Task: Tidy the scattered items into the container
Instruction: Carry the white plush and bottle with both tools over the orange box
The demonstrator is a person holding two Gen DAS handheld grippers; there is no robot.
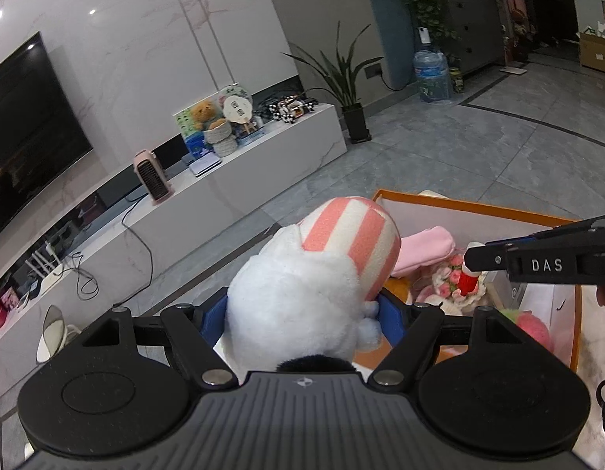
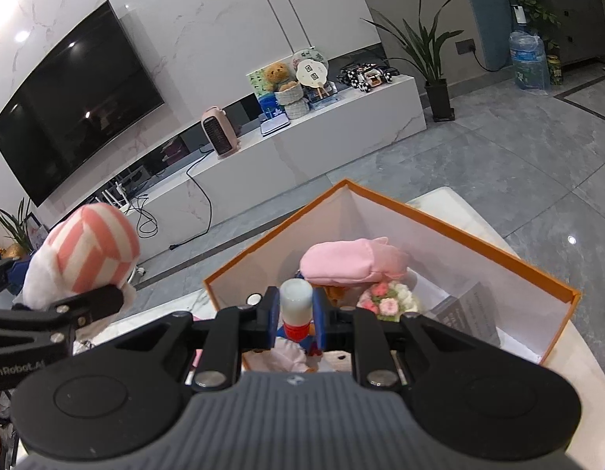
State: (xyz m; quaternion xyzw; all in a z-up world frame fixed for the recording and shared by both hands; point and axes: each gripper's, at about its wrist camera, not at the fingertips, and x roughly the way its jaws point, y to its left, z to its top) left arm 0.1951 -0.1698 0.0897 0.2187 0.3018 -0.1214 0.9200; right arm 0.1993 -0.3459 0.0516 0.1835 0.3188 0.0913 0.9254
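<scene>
1. Left tool (image 1: 302,313): clamped wide on a white plush toy with a pink-striped cap (image 1: 314,274), blue pads pressed into the fur at both flanks; toy carried in the air, not yet over the container.
2. Right tool (image 2: 296,321): pinched narrow on a small white bottle with a red collar (image 2: 296,301), bottle upright between the pads, held above the near part of the container.
3. Orange-rimmed box (image 2: 459,231): directly ahead of and below the right tool; ahead and to the right of the left tool, resting on a pale tabletop (image 2: 576,337).
4. Already inside, beyond the right tool's tips: a pink fabric pouch (image 2: 349,262), a pink and white flower bunch (image 2: 388,301), a dark printed card (image 2: 470,313) leaning toward the right wall; more soft items near the front, partly hidden by the tool.
5. Judged progress: well along, with several items stowed and two in hand.
6. Left to do: lower and release the bottle, then bring the plush across the rim and drop it in. Any further strays on the tabletop: cannot tell, most of it hidden behind both tools.
</scene>
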